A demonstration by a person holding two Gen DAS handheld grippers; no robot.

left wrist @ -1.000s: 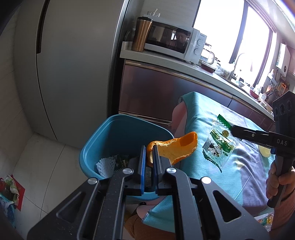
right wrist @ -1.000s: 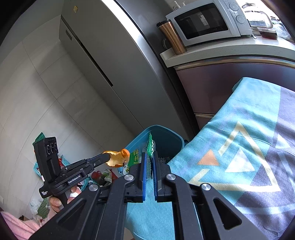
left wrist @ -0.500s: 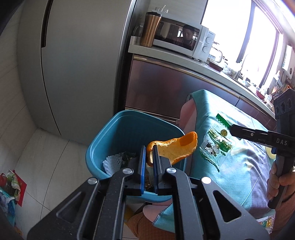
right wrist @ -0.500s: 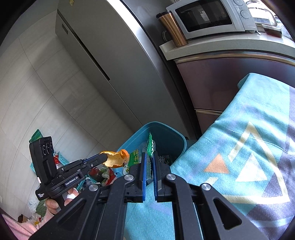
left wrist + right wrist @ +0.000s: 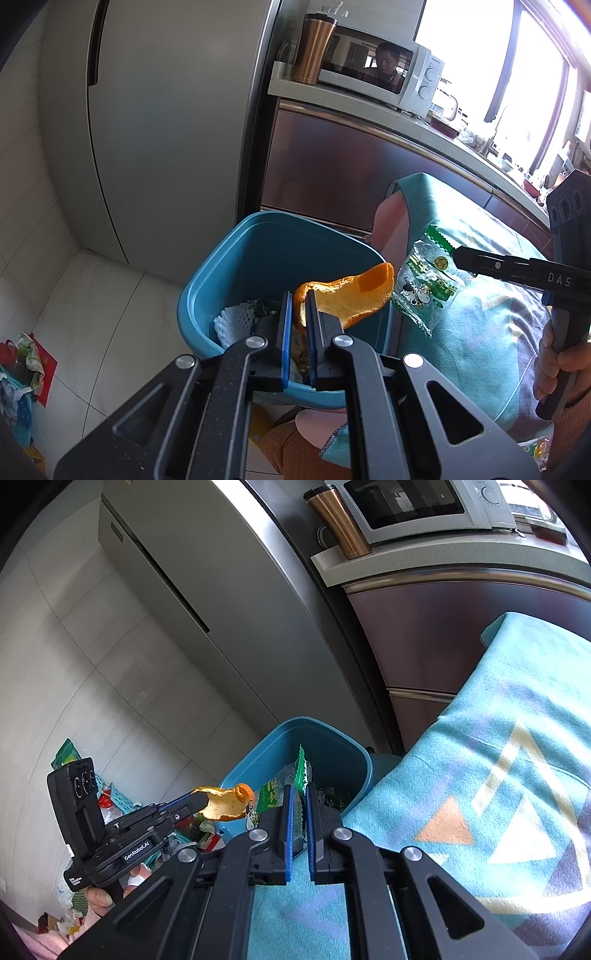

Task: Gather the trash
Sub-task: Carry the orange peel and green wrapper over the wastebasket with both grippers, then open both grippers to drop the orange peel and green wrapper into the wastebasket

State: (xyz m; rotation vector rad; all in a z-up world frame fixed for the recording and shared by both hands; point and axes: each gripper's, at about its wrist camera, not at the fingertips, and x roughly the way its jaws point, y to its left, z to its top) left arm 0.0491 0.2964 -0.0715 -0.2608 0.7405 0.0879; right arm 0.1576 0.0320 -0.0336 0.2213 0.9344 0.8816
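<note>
The peel [image 5: 351, 297] is a curled bit of orange skin, bright orange outside and pale yellow inside. The left gripper [image 5: 299, 314] is clamped on one end of it. Its long side runs up and to the right from the pads, and the free end hangs in the air over the bin's [image 5: 221, 273] right rim.

The wrapper [image 5: 428, 284] is a clear, crinkly bag with green print, a little cow picture and a zigzag green top edge. The right gripper [image 5: 458, 256] pinches it tight near that top edge. The bag hangs down and to the left from the tips, just right of the bin and above the blanket [image 5: 480, 332]. In the right wrist view its green edge [image 5: 301, 771] stands almost straight up between the pads.

The bin is blue and open on top. White foam net [image 5: 231, 321] and other scraps lie at the bottom, with lots of room above them. A fridge [image 5: 166, 129] stands behind the bin, and the blanket's edge is right beside it. A microwave [image 5: 373, 70] and a mug [image 5: 317, 48] sit on the counter [image 5: 369, 107] farther back.
</note>
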